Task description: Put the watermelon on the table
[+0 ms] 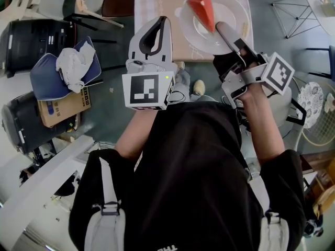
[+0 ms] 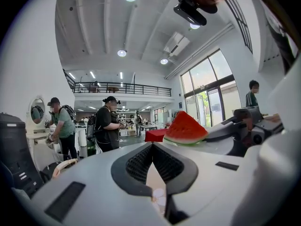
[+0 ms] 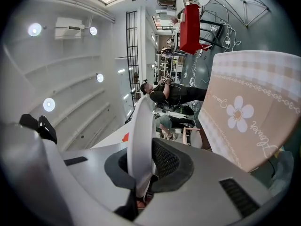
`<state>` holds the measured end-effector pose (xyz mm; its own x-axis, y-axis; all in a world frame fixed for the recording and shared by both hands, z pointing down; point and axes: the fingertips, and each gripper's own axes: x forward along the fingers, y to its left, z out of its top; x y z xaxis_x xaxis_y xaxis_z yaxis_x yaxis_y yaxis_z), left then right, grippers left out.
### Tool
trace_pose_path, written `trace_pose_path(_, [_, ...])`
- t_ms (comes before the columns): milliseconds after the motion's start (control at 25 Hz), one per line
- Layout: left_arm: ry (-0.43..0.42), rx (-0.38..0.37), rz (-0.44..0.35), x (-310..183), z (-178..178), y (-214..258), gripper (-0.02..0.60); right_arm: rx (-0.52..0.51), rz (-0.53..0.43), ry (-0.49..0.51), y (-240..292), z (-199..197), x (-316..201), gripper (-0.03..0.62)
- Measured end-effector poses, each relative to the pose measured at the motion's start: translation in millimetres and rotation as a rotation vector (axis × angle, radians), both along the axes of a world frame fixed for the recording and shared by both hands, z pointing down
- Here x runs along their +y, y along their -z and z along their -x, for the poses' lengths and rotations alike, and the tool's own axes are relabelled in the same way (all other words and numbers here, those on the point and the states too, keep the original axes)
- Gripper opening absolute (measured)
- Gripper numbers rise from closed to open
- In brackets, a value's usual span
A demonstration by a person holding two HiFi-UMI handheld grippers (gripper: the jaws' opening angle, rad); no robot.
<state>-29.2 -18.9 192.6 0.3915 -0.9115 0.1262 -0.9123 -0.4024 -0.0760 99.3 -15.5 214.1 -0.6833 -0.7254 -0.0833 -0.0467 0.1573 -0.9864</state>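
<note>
A red wedge of watermelon (image 1: 203,10) lies on a white plate (image 1: 234,13) held over the near edge of a table (image 1: 157,4) with a pink checked cloth. My right gripper (image 1: 224,31) is shut on the plate's near rim; in the right gripper view the rim (image 3: 140,135) stands edge-on between the pads of that gripper (image 3: 143,173), with the flowered cloth (image 3: 254,107) to its right. My left gripper (image 1: 158,22) hovers left of the plate, shut and holding nothing. The left gripper view has its tips (image 2: 151,147) touching, and the watermelon (image 2: 185,128) beyond them.
A chair with a blue cushion and white cloth (image 1: 68,67) stands at the left, with a cardboard box (image 1: 63,109) and black cases (image 1: 31,35) near it. A wire-frame stool (image 1: 293,9) is at the upper right. People (image 2: 109,124) stand in the hall.
</note>
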Motion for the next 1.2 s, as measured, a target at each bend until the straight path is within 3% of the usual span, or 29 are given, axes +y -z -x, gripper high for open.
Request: trace_pose_path(1200, [-0.061, 0.023, 0.029, -112.9, 16.3, -9.1, 0.008, 0.014, 0.03, -0.031, -2.5, 23.8, -97.0, 0.026])
